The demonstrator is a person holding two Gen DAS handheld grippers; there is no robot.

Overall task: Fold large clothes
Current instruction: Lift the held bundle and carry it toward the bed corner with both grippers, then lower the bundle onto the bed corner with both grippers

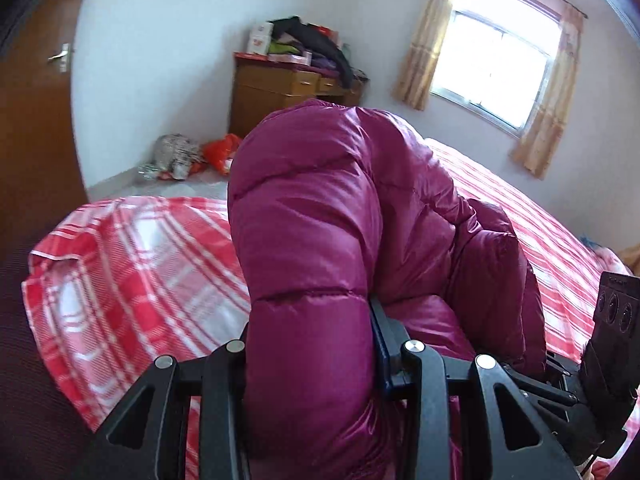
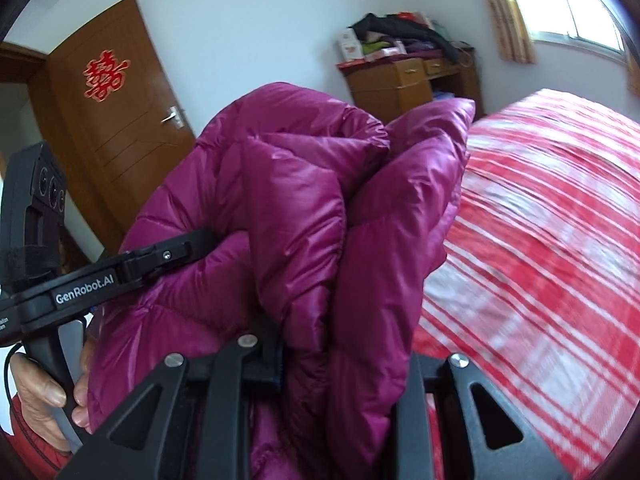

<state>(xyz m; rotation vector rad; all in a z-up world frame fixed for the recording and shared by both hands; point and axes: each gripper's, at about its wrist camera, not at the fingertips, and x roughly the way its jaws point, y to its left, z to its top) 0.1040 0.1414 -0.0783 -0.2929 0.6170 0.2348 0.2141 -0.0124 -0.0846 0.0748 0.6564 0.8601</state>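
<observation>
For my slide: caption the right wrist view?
Right claw shut on a magenta jacket above the plaid bed.

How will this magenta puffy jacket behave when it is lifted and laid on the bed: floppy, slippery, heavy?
The jacket probably flops: it bulges and droops around the left gripper. Its glossy shell looks slippery. The puffed quilting suggests it is light for its bulk, likely springing open when folded.
</observation>
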